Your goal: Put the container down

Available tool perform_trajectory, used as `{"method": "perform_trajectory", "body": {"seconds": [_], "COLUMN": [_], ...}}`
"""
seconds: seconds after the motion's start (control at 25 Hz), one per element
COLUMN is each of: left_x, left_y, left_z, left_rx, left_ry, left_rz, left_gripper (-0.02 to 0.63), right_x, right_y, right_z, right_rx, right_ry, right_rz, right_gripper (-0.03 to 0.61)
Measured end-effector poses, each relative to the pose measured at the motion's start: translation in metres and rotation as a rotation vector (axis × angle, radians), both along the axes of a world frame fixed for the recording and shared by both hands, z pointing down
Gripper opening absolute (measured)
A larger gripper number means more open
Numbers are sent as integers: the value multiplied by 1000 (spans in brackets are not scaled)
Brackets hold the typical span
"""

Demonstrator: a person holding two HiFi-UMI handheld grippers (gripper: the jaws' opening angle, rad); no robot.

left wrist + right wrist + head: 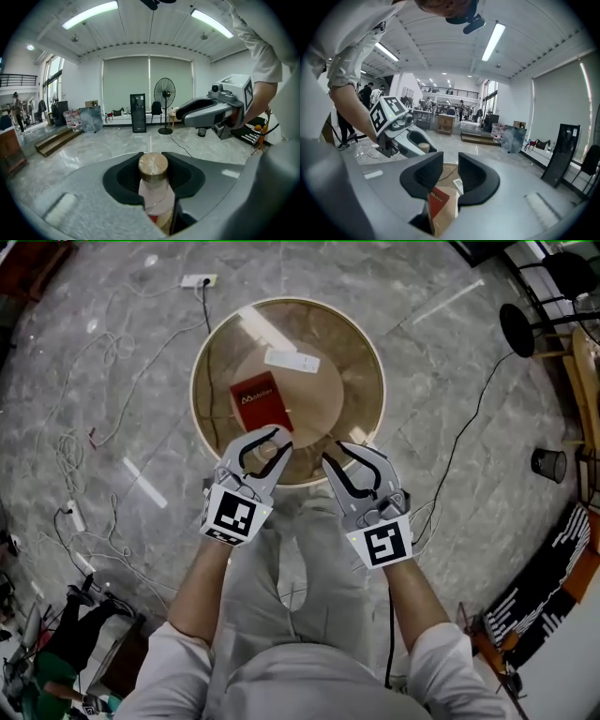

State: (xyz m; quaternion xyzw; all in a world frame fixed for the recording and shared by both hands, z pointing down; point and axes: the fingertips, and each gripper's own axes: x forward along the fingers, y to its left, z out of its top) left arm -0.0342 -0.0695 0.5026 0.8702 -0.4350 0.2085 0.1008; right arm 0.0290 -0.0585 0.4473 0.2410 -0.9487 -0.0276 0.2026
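Observation:
A clear container with a cork lid [267, 454] sits between the jaws of my left gripper [277, 446], which is shut on it over the near edge of the round wooden table [361, 362]. In the left gripper view the container [153, 176] stands upright in my left gripper [153, 161], pads against its sides. My right gripper [333, 463] hovers beside it on the right, jaws only narrowly apart and empty. Through the right gripper [450, 171] I see the red book [439, 204] below, and the left gripper [415, 140] with the lid [423, 147].
A red book [260, 401] and a flat white object [292, 359] lie on the table. On the marble floor lie a power strip [198, 280] with cables at left and a black bin [548, 463] at right. The person's legs are under the grippers.

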Motion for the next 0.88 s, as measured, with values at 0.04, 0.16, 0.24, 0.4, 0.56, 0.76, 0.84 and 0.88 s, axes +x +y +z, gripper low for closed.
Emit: {"method": "perform_trajectory", "body": {"seconds": [0.04, 0.16, 0.24, 0.4, 0.56, 0.76, 0.84, 0.88], "left_x": [3, 11, 16, 24, 28, 30, 29, 28], "left_y": [-5, -20, -32, -51, -65, -76, -81, -84], "left_z": [13, 49, 71, 113, 151, 187, 198, 203], "left_rx": [-9, -34, -42, -62, -81, -98, -99, -99], "left_ry": [1, 3, 0, -8, -10, -9, -9, -9], "left_rz": [-2, -2, -2, 0, -8, -15, -18, -20], "left_gripper": [126, 126, 126, 126, 126, 126, 126, 126], "right_x": [2, 6, 9, 17, 21, 20, 17, 16], "right_y": [-5, -21, -32, -51, -67, -82, -88, -90], "right_z": [11, 41, 62, 100, 136, 169, 180, 186], "right_rx": [-9, -30, -40, -61, -84, -105, -110, -113], "right_ry": [2, 0, 7, 27, 33, 20, 13, 13], "right_rz": [1, -2, -9, -23, -29, -35, -36, -38], "right_gripper": [103, 103, 103, 101, 101, 100, 98, 98]}}
